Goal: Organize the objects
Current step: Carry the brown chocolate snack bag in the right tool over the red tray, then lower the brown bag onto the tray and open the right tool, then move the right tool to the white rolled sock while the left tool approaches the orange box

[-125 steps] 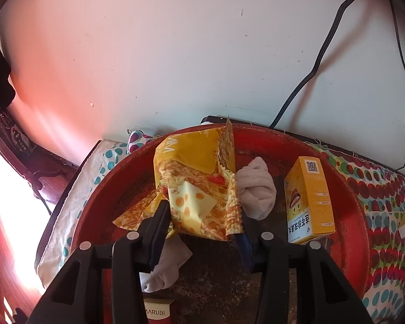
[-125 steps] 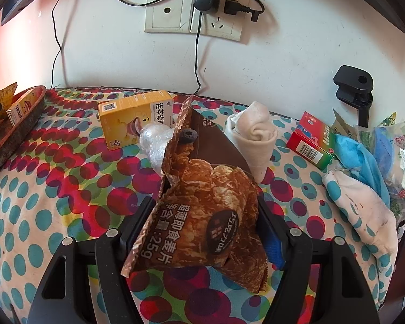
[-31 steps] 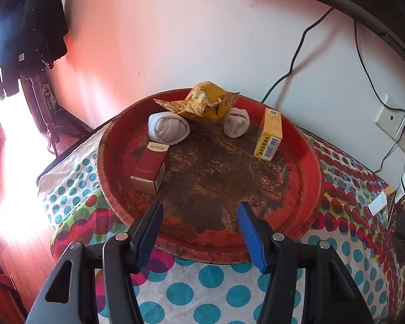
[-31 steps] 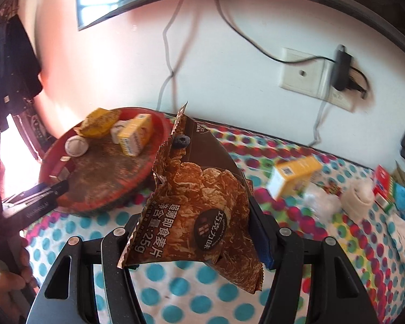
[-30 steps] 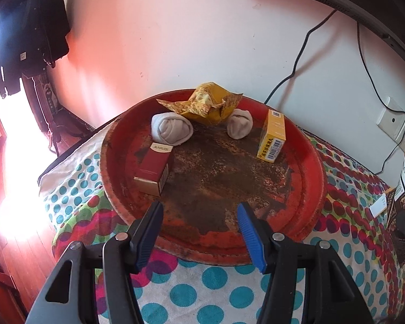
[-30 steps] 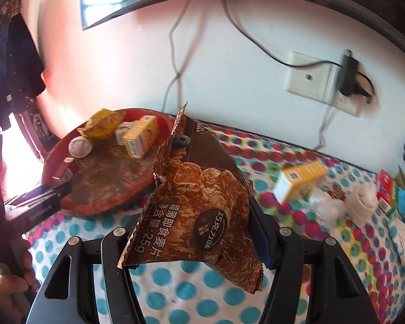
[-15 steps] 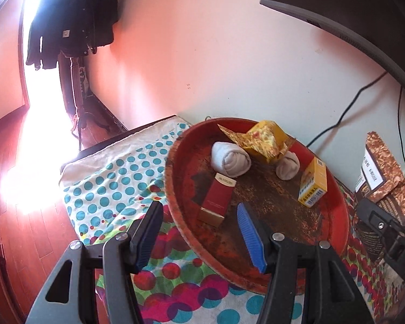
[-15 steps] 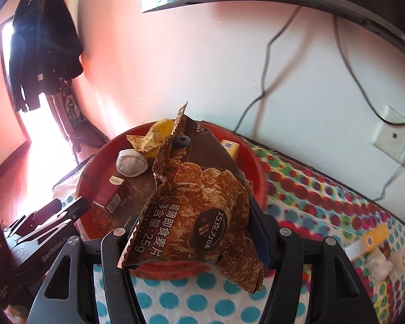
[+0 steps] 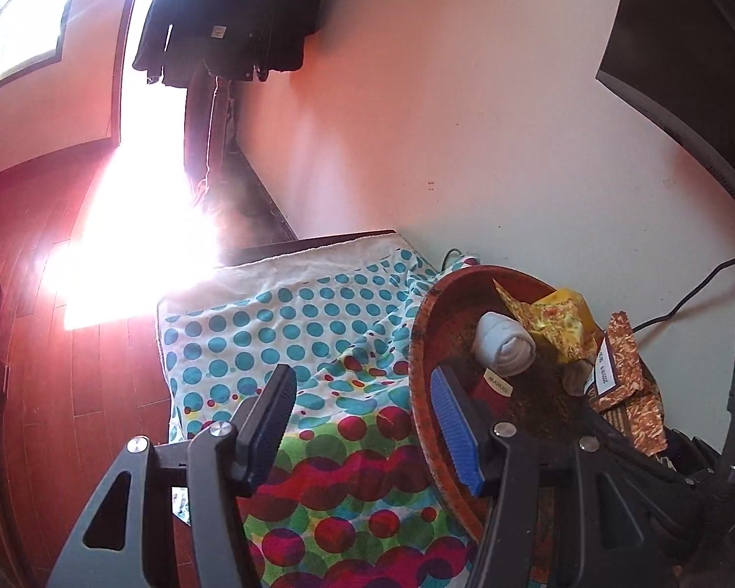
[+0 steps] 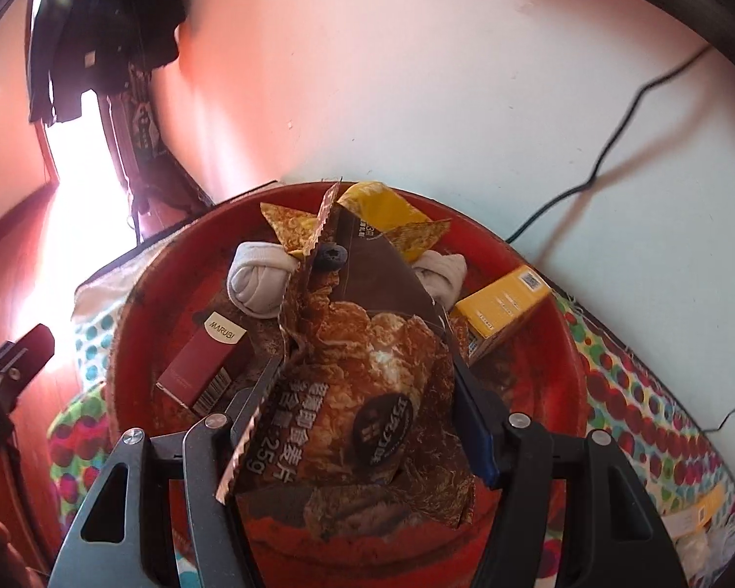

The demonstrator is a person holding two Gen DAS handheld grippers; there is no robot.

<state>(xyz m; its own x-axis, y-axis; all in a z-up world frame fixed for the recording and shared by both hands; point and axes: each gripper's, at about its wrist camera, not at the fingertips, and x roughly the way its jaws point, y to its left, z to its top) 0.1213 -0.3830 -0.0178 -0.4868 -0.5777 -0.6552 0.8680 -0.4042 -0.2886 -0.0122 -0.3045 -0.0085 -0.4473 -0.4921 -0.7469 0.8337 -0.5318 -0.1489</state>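
Observation:
My right gripper (image 10: 362,382) is shut on a brown snack bag (image 10: 367,333) and holds it over the round red tray (image 10: 566,343). In the tray lie a yellow snack bag (image 10: 382,210), two rolled socks (image 10: 257,277) (image 10: 443,269), a yellow box (image 10: 502,304) and a dark red box (image 10: 203,362). My left gripper (image 9: 362,382) stands open and empty over the dotted cloth (image 9: 279,323), just left of the tray's rim (image 9: 419,343). The left wrist view also shows the brown snack bag (image 9: 622,372) over the tray's right side.
The cloth-covered table ends at the left above a red wooden floor (image 9: 49,343). Dark clothes (image 9: 230,14) hang by a bright doorway. A black cable (image 10: 612,147) runs down the wall behind the tray. More small items (image 10: 705,504) lie on the cloth at the far right.
My right gripper has carried the brown bag leftward until it hangs over the tray. My left gripper has swung left off the tray to the cloth and rolled.

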